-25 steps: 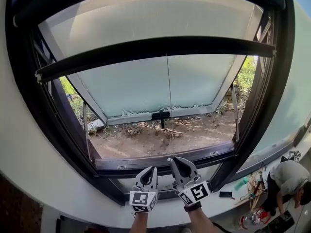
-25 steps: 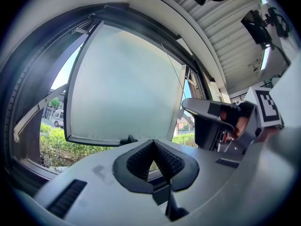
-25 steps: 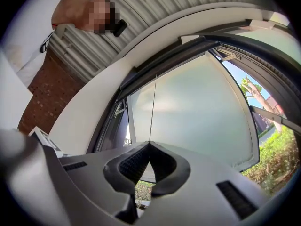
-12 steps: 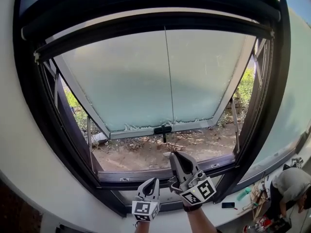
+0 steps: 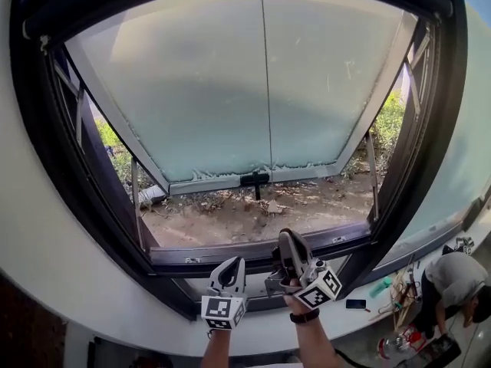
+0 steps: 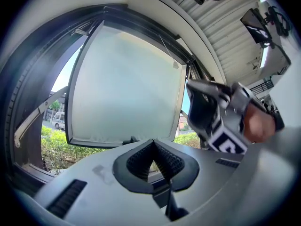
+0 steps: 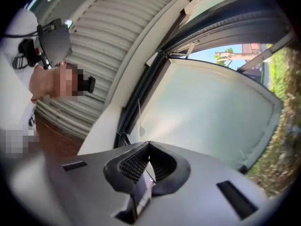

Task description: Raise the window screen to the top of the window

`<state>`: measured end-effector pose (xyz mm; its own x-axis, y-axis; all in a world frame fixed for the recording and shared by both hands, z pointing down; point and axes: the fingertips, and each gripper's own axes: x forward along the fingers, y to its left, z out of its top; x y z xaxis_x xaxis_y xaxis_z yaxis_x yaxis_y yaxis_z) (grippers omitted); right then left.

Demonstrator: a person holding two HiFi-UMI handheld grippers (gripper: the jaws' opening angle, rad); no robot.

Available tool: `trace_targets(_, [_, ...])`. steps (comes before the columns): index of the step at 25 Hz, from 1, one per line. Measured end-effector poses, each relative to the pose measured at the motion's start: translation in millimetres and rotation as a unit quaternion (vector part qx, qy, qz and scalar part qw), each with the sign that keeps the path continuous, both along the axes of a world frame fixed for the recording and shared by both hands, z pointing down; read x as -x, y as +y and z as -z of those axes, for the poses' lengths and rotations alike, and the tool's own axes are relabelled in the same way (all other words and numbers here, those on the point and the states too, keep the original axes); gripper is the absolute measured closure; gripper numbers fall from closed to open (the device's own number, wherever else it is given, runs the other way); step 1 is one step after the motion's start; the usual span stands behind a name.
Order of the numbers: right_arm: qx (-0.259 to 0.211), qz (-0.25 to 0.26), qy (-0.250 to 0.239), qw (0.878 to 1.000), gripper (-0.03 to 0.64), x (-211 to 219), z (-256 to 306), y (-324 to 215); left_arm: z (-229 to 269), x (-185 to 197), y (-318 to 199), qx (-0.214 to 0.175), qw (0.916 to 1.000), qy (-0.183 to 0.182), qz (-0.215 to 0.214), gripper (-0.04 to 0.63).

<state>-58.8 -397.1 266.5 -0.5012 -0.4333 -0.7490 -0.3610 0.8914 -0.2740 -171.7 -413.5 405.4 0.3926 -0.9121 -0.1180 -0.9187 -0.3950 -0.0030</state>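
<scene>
Two grippers sit low in the head view, side by side in front of the window's bottom rail.

Left gripper (image 5: 232,261): jaws together, tips meeting, nothing between the pads. It points roughly level towards the opening.

Right gripper (image 5: 288,236): jaws also closed and empty. It is tilted up more steeply than the left and rolled to one side (its marker cube faces down and to the right). It stands just beside the left gripper, and the two are not touching.

Window screen (image 5: 115,6): at the top of the window. Its dark rail lies along the upper frame (image 5: 459,90), and the opening below it is uncovered. Whether the rail is fully seated against the housing I cannot tell; the fisheye edge is too dark there.

Cord (image 5: 265,75): thin, hanging down the middle of the opening from the top. It is well apart from both grippers.

Frosted pane (image 5: 199,106): swung outward from the top, with a black handle (image 5: 254,179) at the centre of its lower edge. Bare ground (image 5: 253,217) shows beneath it, with green shrubs to either side.

Person (image 5: 456,278): bent over in the lower right corner, inside the room.
</scene>
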Motion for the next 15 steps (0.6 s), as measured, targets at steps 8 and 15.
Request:
trace_targets(8, [0.079, -0.29, 0.408, 0.862, 0.615, -5.9, -112.1, -48.4, -0.9, 1.0, -5.6, -0.002, 0.9999, -0.012, 0.006, 0.594])
trace_targets(15, [0.102, -0.262, 0.413, 0.866, 0.615, -4.2, -127.5, -43.4, -10.4, -11.4, -2.6, 0.007, 0.9998, -0.017, -0.005, 0.594])
